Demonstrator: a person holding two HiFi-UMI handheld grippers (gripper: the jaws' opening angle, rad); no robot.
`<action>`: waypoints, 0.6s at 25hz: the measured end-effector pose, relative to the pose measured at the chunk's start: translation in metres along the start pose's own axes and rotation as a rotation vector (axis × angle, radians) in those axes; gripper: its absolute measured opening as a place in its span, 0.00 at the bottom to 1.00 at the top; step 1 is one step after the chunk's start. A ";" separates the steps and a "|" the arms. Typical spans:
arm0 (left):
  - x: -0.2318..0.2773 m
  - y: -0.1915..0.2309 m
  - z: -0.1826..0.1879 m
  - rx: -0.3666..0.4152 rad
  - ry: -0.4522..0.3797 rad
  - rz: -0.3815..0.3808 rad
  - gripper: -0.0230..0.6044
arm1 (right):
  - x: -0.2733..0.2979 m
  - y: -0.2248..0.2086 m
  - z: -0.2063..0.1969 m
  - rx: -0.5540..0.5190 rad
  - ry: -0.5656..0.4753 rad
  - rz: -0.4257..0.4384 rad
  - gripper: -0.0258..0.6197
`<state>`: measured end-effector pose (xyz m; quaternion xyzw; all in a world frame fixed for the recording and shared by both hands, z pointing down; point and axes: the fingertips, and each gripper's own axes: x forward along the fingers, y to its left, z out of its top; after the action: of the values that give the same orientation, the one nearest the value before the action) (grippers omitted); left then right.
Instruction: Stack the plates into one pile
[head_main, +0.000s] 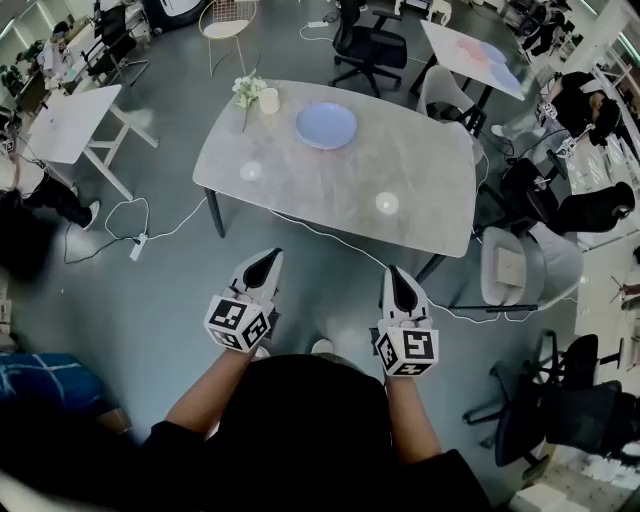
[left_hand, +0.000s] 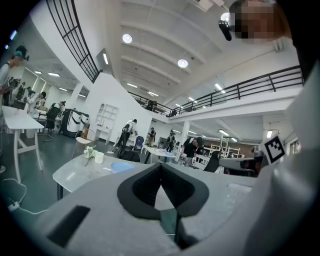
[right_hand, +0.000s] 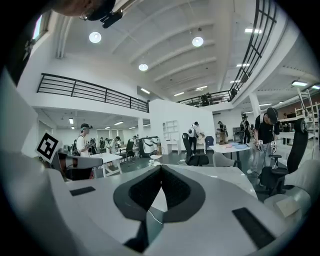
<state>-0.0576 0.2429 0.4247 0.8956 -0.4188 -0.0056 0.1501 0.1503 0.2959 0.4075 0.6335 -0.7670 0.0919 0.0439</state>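
Between table edge (head_main: 330, 215) and left claw (head_main: 269, 256), right claw (head_main: 396, 271): open floor (head_main: 330, 290).

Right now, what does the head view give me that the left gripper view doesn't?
Head view only: both forearms, and the left claw and right claw seen from above over the floor, short of the table. Left gripper view only: ceiling lights, balcony railing, and that claw's jaws together, empty. Both: the table, blue plate, white cup, flowers.
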 end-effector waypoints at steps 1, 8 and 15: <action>-0.005 0.001 0.004 0.015 -0.007 0.000 0.06 | -0.002 0.006 0.002 -0.011 0.001 -0.001 0.06; -0.039 0.008 0.024 0.038 -0.044 0.000 0.06 | -0.005 0.044 0.008 -0.053 -0.003 0.024 0.06; -0.048 -0.001 0.025 0.032 -0.064 0.030 0.06 | -0.020 0.046 0.012 -0.070 -0.009 0.054 0.06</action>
<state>-0.0914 0.2726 0.3953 0.8908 -0.4369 -0.0252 0.1222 0.1094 0.3213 0.3883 0.6112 -0.7866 0.0633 0.0601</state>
